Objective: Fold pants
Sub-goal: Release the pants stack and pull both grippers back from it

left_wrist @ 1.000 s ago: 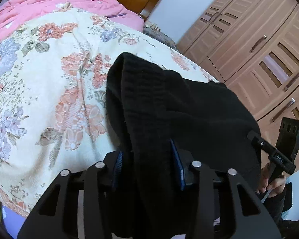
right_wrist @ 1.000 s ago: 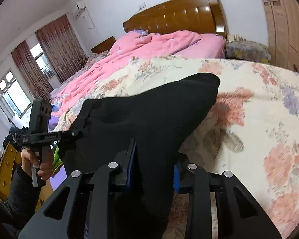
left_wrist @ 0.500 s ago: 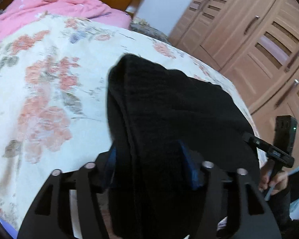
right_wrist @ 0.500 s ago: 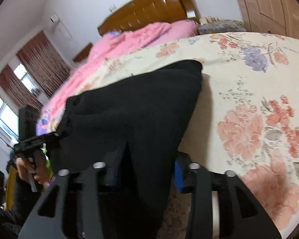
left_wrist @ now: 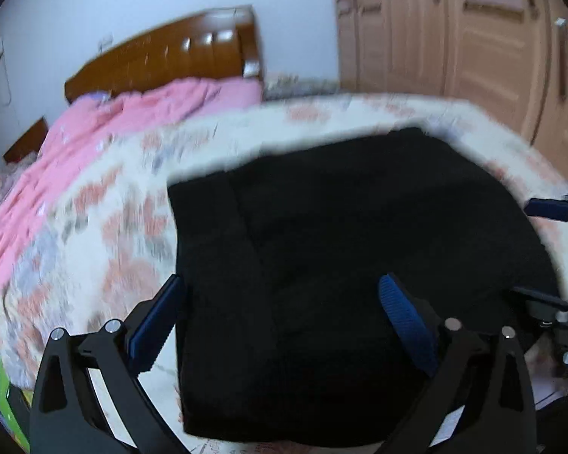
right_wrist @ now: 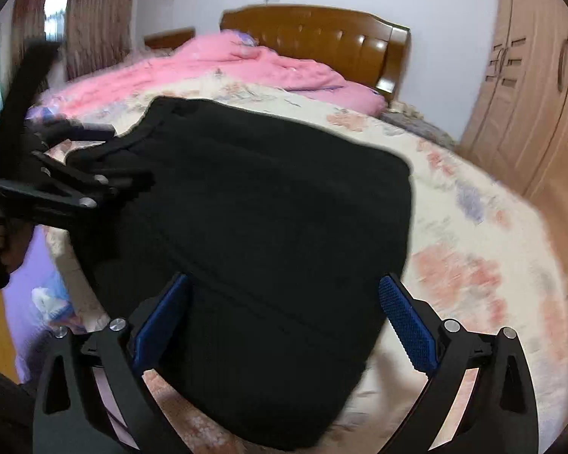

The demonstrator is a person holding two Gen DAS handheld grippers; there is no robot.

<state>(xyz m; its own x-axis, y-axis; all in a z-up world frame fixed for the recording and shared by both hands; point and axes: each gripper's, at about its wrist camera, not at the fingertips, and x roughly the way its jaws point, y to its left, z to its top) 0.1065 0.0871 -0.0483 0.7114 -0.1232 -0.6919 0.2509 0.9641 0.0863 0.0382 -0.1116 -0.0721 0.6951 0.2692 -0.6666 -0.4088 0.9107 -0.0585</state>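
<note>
1. The black knitted pants, folded into a broad thick block, lay on the cream floral bedspread, filling the centre and lower half of both frames
2. The left gripper stood with its blue-padded fingers spread wide at the bottom of the left wrist view, holding nothing; the pants lay between and below them
3. The right gripper was likewise wide open and empty at the bottom of the right wrist view, over the near edge of the pants
4. A pink quilt lay in the upper part of the frame before a brown wooden headboard
5. Light wooden wardrobe doors filled the upper right
</note>
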